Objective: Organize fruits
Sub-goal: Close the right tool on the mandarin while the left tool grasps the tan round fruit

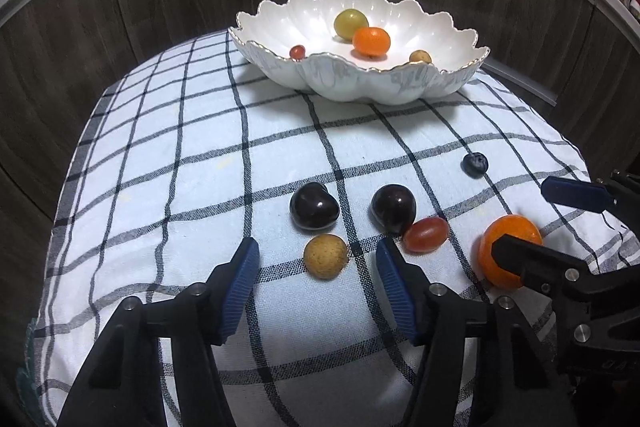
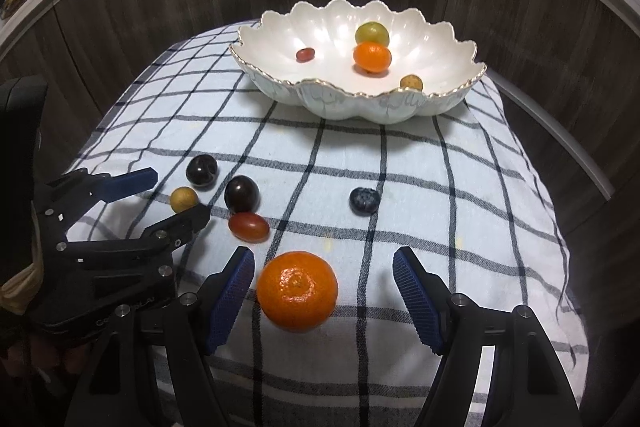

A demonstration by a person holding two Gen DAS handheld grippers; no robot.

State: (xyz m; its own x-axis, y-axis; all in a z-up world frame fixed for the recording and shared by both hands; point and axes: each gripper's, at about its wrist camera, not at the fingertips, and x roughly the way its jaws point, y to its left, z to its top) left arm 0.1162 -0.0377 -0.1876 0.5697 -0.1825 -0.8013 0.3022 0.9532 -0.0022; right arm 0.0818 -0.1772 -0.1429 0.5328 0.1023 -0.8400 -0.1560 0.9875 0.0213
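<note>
Straddling the tan round fruit (image 1: pixel 325 256) and the mandarin (image 2: pixel 296 290) on the checked cloth (image 2: pixel 440 163), left claw (image 1: pixel 318 269) and right claw (image 2: pixel 323 277), both agape and empty, should centre before pinching gently.

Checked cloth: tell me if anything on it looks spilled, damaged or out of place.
Nothing is spilled or damaged. Six fruits lie loose on the checked cloth outside the bowl: a mandarin, red grape tomato, two dark cherries, a tan longan and a blueberry.

White bowl (image 1: pixel 360 83); blue-checked cloth (image 1: pixel 200 147); orange mandarin (image 2: pixel 297 290).
</note>
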